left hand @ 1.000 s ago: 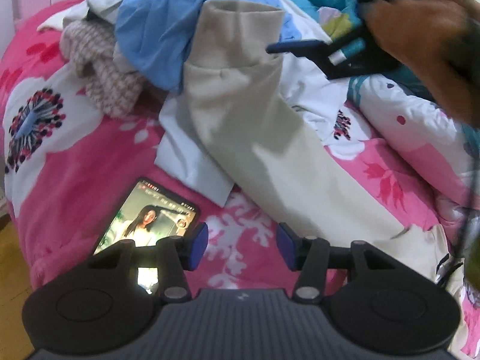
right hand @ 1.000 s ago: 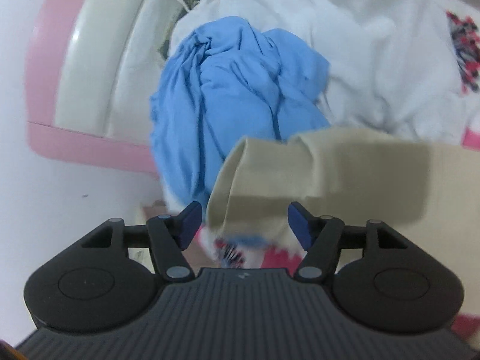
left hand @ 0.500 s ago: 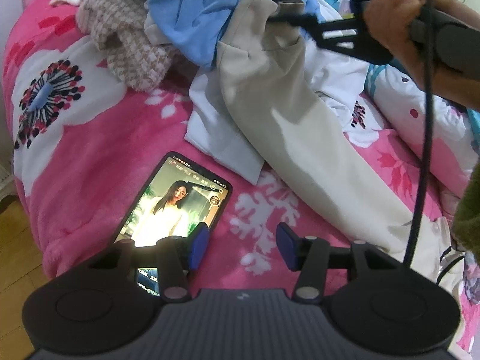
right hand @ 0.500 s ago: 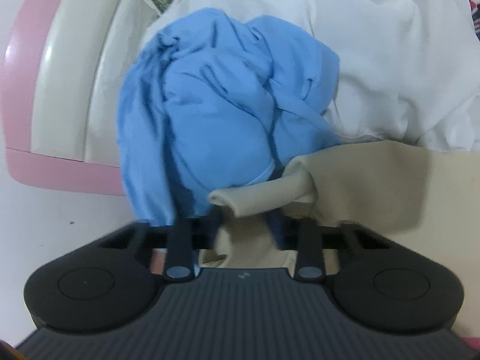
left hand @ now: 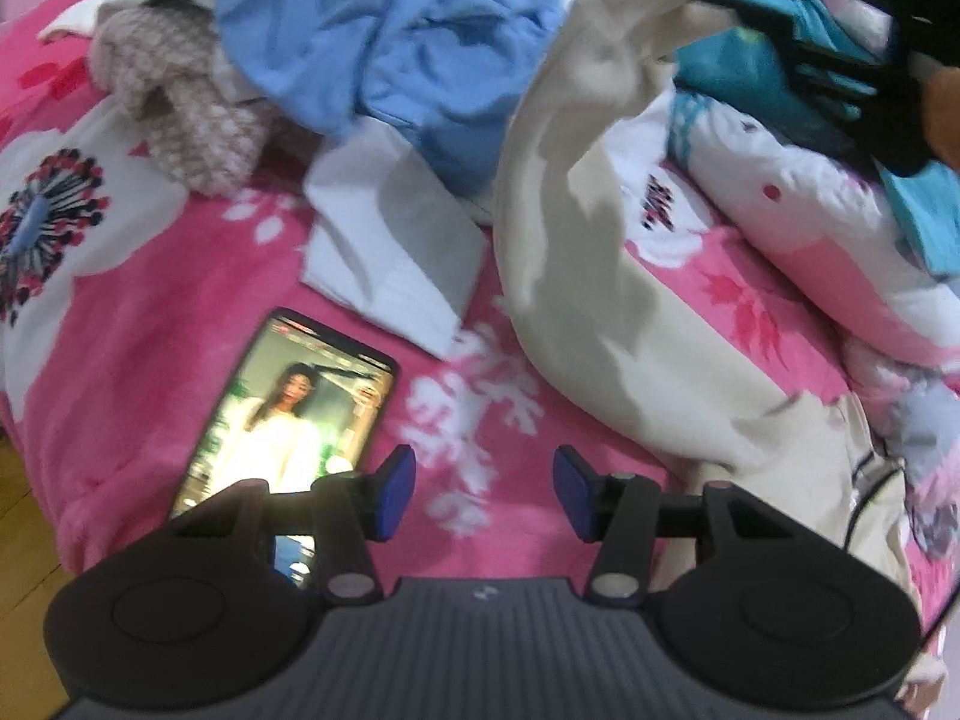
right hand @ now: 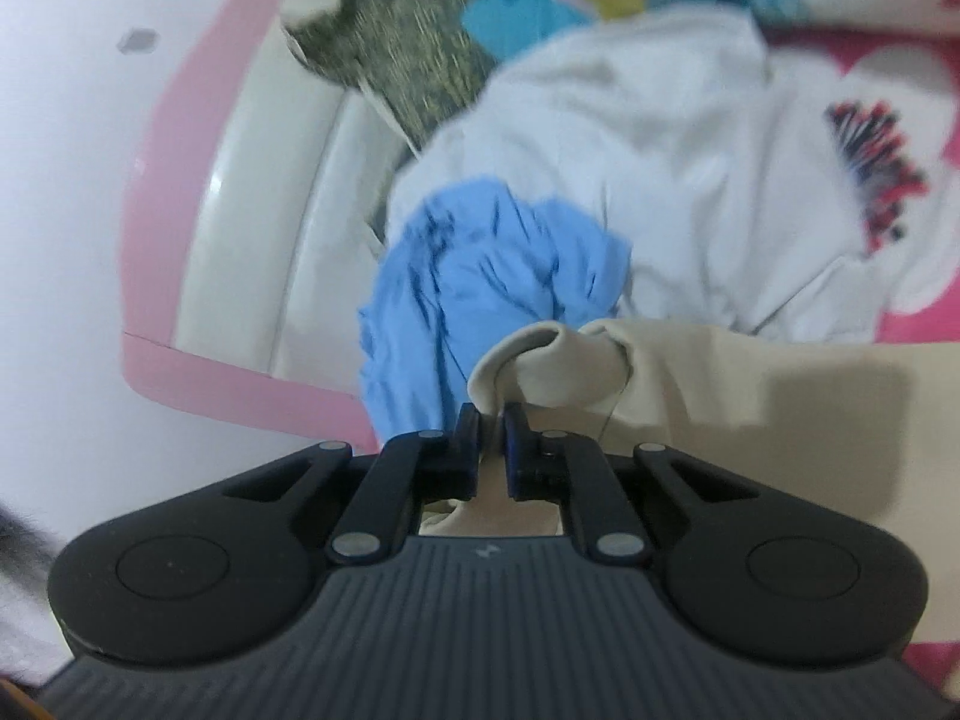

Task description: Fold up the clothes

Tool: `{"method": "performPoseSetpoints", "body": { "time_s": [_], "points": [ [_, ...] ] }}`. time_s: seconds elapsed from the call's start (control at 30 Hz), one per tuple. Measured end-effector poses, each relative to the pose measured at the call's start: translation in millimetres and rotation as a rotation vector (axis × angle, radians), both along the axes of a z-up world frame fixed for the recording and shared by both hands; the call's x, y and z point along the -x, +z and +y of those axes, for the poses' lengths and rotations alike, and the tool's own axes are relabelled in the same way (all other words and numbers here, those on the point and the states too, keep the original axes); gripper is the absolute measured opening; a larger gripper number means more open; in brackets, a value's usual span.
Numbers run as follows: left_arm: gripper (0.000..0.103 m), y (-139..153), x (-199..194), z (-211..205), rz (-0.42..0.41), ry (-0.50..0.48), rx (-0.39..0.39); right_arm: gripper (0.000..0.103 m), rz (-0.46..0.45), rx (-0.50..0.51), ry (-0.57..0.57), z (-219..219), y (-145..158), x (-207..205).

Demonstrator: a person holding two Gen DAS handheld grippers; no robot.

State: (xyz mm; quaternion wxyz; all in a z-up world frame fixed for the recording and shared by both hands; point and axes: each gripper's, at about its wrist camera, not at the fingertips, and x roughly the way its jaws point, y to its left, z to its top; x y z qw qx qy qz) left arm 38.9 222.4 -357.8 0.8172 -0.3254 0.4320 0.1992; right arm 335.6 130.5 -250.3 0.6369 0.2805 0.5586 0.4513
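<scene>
The right gripper (right hand: 492,429) is clenched on a bunched end of the beige garment (left hand: 588,276), lifting that end above the bed (left hand: 180,276) while the rest trails down across the pink flowered blanket toward the bed's near edge. The left gripper (left hand: 484,489) hangs released over the blanket near that edge, its blue pads spread wide with nothing between them.

Judging by how the clothes lie, the folding is far from finished: no neat folded stack shows in either view. The beige garment is stretched out and creased, not laid flat. The blue garment (left hand: 384,30) sits crumpled in a heap toward the headboard (right hand: 240,192) end of the bed, the knitted checked piece (left hand: 180,114) lies rumpled beside it toward the left edge, and a white garment (left hand: 390,252) pokes out flat from under the blue one. All four seem left to fold.

Counted: one beige garment, one blue, one knitted checked, at least one white; whether the white cloth in the right wrist view is the same piece, I cannot tell. One phone (left hand: 288,414) with its screen lit lies on the blanket just beside the left gripper. Two grippers.
</scene>
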Motion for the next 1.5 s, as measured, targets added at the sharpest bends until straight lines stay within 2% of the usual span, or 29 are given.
{"method": "performPoseSetpoints", "body": {
  "time_s": [0.17, 0.3, 0.5, 0.7, 1.0, 1.2, 1.33, 1.43, 1.5],
  "points": [
    [0.052, 3.3, -11.1, -31.8, -0.018, -0.125, 0.011, 0.006, -0.099, -0.058, -0.085, -76.5, 36.3, 3.4],
    [0.055, -3.2, -26.7, -74.0, -0.025, -0.223, -0.043, 0.006, -0.143, -0.128, -0.151, -151.3, 56.9, 12.4],
    [0.055, -25.7, -67.3, -132.6, 0.007, -0.36, -0.117, 0.006, -0.198, -0.093, -0.263, -260.2, 77.9, 30.3],
    [0.055, -39.3, -88.3, -159.6, 0.074, -0.377, -0.213, 0.006, -0.212, -0.037, -0.394, -370.3, 84.4, 50.9],
    [0.055, -45.5, -104.7, -174.6, 0.151, -0.388, -0.3, 0.006, -0.165, 0.08, -0.59, -483.3, 48.4, 82.6],
    [0.055, -46.2, -106.0, -178.2, 0.179, -0.373, -0.336, 0.006, -0.087, 0.115, -0.704, -536.5, 10.6, 94.4],
    [0.055, -47.2, -104.4, -178.9, 0.184, -0.36, -0.343, 0.006, -0.007, 0.159, -0.741, -552.0, -26.9, 98.1],
    [0.056, -48.3, -104.3, -177.8, 0.185, -0.34, -0.34, 0.01, 0.079, 0.253, -0.726, -555.4, -67.8, 94.7],
    [0.057, -48.7, -103.7, -176.7, 0.184, -0.327, -0.332, 0.015, 0.16, 0.382, -0.699, -555.9, -99.6, 90.2]
  ]
}}
